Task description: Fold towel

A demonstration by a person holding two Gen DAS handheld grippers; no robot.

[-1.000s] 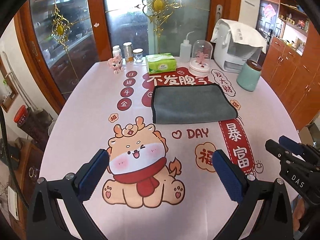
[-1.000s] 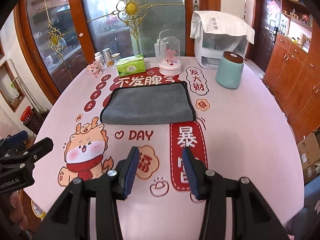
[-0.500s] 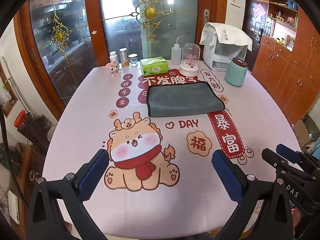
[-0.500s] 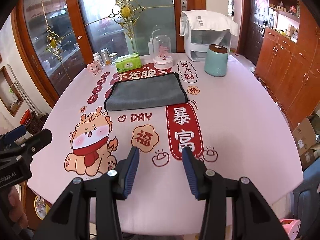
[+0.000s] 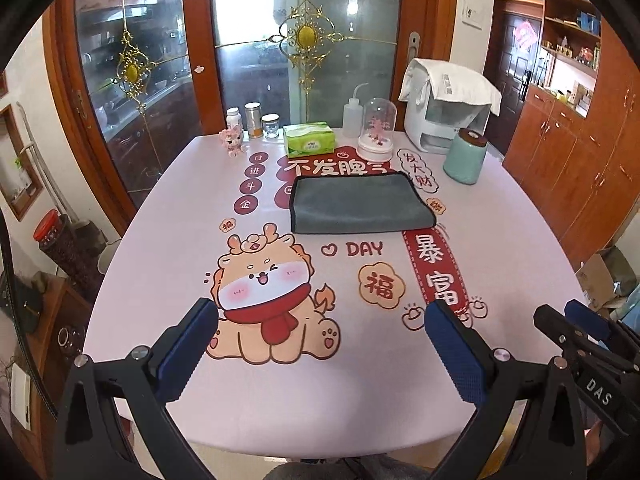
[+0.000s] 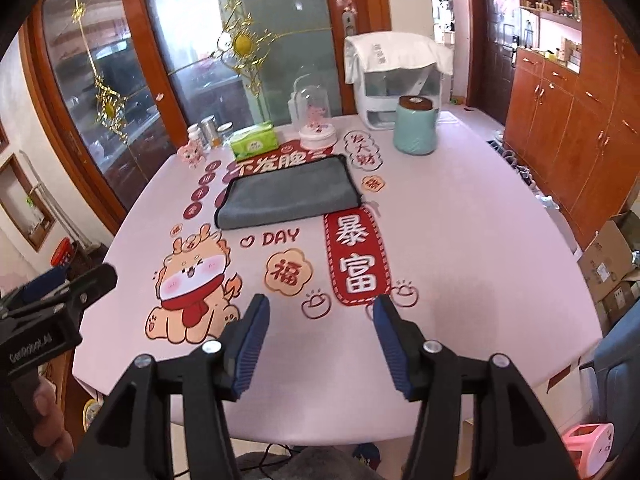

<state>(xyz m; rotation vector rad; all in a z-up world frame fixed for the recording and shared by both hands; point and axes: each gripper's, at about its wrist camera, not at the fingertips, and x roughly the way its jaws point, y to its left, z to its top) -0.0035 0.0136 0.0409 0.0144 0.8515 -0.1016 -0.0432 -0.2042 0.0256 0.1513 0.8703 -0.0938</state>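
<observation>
A grey towel (image 5: 360,203) lies folded flat in a rectangle on the far half of the pink printed tablecloth (image 5: 160,240); it also shows in the right wrist view (image 6: 290,192). My left gripper (image 5: 320,344) is open and empty, above the table's near edge, far from the towel. My right gripper (image 6: 320,340) is open and empty, also above the near edge. The right gripper shows at the right edge of the left wrist view (image 5: 580,332); the left gripper shows at the left edge of the right wrist view (image 6: 60,292).
Along the table's far edge stand a green tissue box (image 5: 309,139), a glass dome (image 5: 376,132), a squeeze bottle (image 5: 353,114), small jars (image 5: 252,120), a pink figurine (image 5: 232,141), a white appliance (image 5: 448,108) and a teal canister (image 5: 465,161). Wooden cabinets (image 5: 580,140) stand at right.
Both grippers have drawn back from the towel toward the table's near edge and risen. The right gripper has opened wider. The towel has not moved.
</observation>
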